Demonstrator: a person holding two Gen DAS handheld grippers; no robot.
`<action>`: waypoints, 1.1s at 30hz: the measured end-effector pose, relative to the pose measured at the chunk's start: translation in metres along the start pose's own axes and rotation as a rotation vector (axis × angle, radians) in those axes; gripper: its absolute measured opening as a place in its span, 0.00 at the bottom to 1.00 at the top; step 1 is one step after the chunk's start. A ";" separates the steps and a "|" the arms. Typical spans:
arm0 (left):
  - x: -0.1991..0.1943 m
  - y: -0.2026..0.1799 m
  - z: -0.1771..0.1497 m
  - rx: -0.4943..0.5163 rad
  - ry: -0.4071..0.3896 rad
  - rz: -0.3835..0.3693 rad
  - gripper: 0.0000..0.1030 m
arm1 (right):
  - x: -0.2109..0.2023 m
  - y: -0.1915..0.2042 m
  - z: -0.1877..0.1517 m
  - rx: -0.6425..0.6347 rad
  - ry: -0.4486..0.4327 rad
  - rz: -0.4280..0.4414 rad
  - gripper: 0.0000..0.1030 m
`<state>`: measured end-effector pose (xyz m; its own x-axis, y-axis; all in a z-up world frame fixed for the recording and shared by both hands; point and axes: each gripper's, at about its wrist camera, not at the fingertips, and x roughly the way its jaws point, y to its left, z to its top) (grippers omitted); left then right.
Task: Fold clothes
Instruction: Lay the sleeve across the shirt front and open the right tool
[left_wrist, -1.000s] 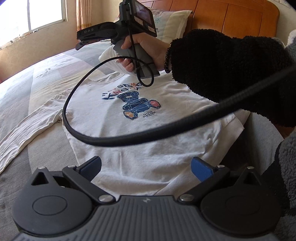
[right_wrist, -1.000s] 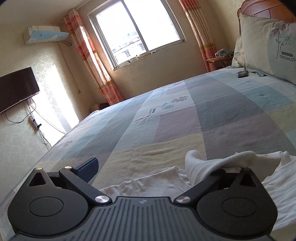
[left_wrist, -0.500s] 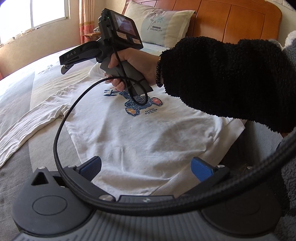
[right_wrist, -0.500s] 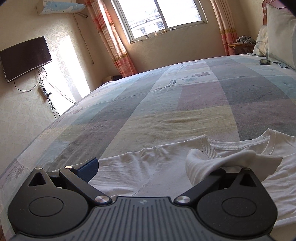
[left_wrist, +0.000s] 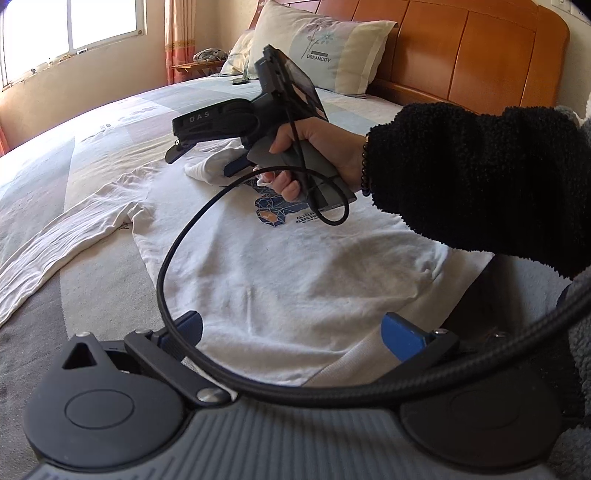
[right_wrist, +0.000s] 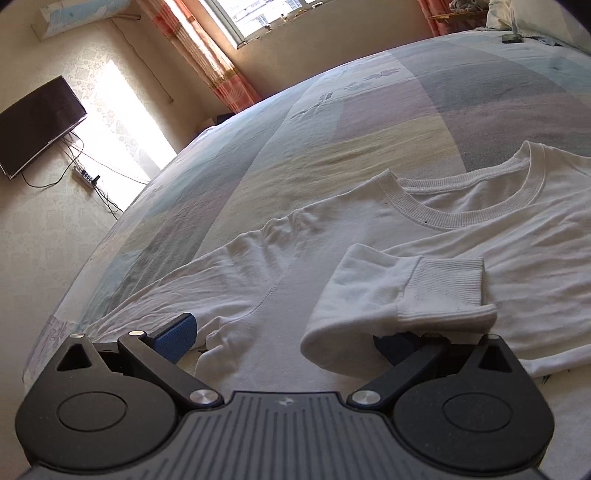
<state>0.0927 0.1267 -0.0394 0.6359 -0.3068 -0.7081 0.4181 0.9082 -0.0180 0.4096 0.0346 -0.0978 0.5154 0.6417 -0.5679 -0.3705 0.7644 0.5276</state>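
A white long-sleeved shirt (left_wrist: 295, 266) with a blue bear print lies face up on the bed. My left gripper (left_wrist: 291, 332) is open just above its hem. My right gripper (right_wrist: 284, 339) is open over the shirt's chest; the ribbed sleeve cuff (right_wrist: 439, 291) is draped over its right finger and lies folded across the chest below the collar (right_wrist: 461, 206). In the left wrist view the right gripper (left_wrist: 207, 155) hovers near the collar with the cuff (left_wrist: 210, 170) at its tips. The other sleeve (left_wrist: 55, 243) stretches out to the left.
The bed (right_wrist: 369, 110) has a striped pastel cover. Pillows (left_wrist: 325, 48) lean on the wooden headboard (left_wrist: 480, 55). A phone (left_wrist: 242, 80) lies near the pillows. A black cable (left_wrist: 177, 258) loops across the left wrist view. A television (right_wrist: 37, 125) hangs on the wall.
My right gripper has carried the sleeve cuff across and down onto the shirt's chest. The cuff now rests flatter on the shirt. The left gripper has stayed open at the hem.
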 end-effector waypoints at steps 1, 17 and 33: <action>0.001 0.000 0.000 0.000 0.000 -0.002 0.99 | -0.005 -0.007 0.000 0.034 -0.009 0.009 1.00; 0.004 0.005 -0.007 -0.042 0.012 0.016 0.99 | 0.027 0.028 0.029 0.076 -0.023 0.211 1.00; 0.019 0.000 -0.016 -0.039 0.075 0.051 0.99 | -0.110 -0.058 0.068 0.058 -0.230 -0.033 1.00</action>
<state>0.0947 0.1257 -0.0647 0.6051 -0.2386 -0.7596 0.3595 0.9331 -0.0067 0.4268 -0.0847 -0.0232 0.6913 0.5803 -0.4305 -0.3085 0.7758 0.5504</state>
